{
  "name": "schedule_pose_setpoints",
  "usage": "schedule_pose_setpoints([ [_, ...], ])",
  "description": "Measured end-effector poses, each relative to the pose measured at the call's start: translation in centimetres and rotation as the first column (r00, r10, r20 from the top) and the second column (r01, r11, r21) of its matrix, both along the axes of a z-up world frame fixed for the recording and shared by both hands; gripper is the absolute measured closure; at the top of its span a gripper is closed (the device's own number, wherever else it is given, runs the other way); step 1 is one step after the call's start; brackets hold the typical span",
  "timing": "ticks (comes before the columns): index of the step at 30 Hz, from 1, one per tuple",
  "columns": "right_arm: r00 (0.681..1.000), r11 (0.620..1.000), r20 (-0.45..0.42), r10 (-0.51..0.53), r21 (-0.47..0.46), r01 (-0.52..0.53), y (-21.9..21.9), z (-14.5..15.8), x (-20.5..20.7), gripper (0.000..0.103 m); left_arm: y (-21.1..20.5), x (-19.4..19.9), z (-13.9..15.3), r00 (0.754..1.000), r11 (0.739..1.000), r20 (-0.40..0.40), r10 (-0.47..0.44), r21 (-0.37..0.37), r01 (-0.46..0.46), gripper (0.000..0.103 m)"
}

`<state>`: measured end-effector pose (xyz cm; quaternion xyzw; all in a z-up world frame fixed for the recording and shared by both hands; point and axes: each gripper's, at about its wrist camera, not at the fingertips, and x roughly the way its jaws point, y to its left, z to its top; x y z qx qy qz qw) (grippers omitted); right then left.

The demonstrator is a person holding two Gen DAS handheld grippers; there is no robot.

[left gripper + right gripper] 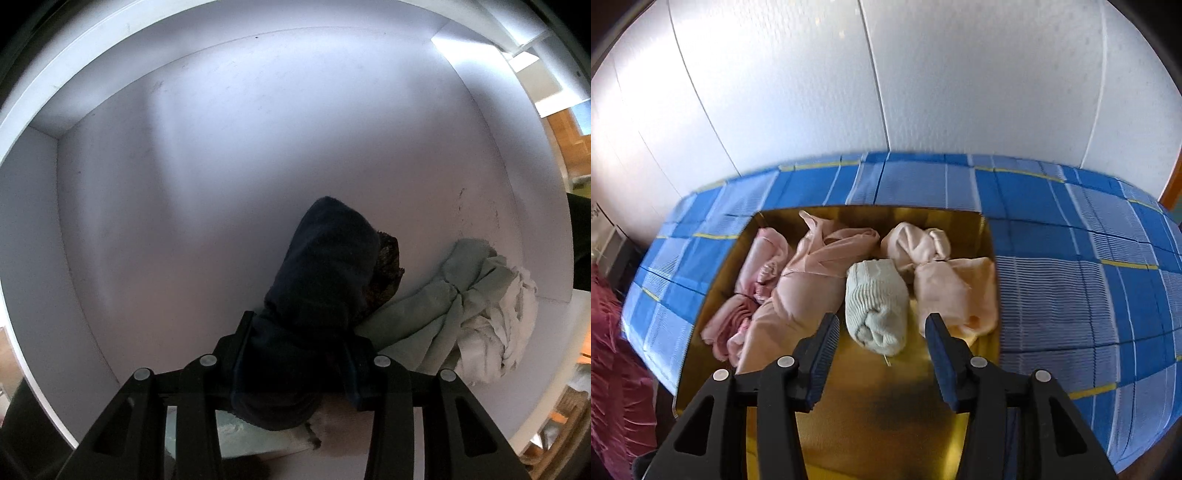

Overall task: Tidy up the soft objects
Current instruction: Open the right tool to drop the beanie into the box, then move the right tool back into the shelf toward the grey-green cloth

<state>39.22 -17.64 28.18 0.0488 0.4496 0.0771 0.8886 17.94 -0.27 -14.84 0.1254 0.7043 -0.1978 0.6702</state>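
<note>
In the left wrist view my left gripper (299,332) points down into a white bin (258,110) and is shut on a dark navy rolled cloth (325,266), which has a brown speckled piece (386,273) tucked at its side. In the right wrist view my right gripper (881,321) is open above a gold box (871,406). A pale green rolled sock (877,306) lies just ahead between the fingers (827,332), with gaps on both sides. Several pink rolled cloths (812,280) and a peach one (953,288) fill the box's far half.
A pale green cloth (436,295) and a crumpled white cloth (498,332) lie in the bin's right corner. The gold box sits on a blue plaid cover (1071,277) against a white panelled wall (886,92). Dark red fabric (613,350) lies at the left.
</note>
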Motion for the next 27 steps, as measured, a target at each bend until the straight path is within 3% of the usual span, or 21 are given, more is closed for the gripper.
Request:
schedule_pose_setpoints([
  [4, 0.998, 0.999, 0.050, 0.039, -0.026, -0.038, -0.5, 0.8, -3.6, 0.054, -0.3, 0.0, -0.1, 1.000, 1.000, 0.003, -0.005, 0.004, 0.005, 0.061],
  [19, 0.998, 0.999, 0.041, 0.044, -0.024, -0.043, -4.1, -0.8, -13.9, 0.054, -1.1, -0.3, -0.2, 1.000, 1.000, -0.011, 0.001, -0.007, -0.001, 0.059],
  [23, 0.999, 0.999, 0.023, 0.042, 0.008, -0.042, -5.2, -2.9, -17.6, 0.054, -0.5, -0.2, -0.5, 0.999, 0.999, -0.026, 0.038, -0.021, -0.039, 0.052],
  [27, 0.996, 0.998, -0.069, 0.060, 0.012, -0.060, -5.6, -7.1, -20.4, 0.054, -0.4, -0.4, -0.4, 0.998, 0.998, -0.027, 0.051, -0.022, -0.052, 0.045],
])
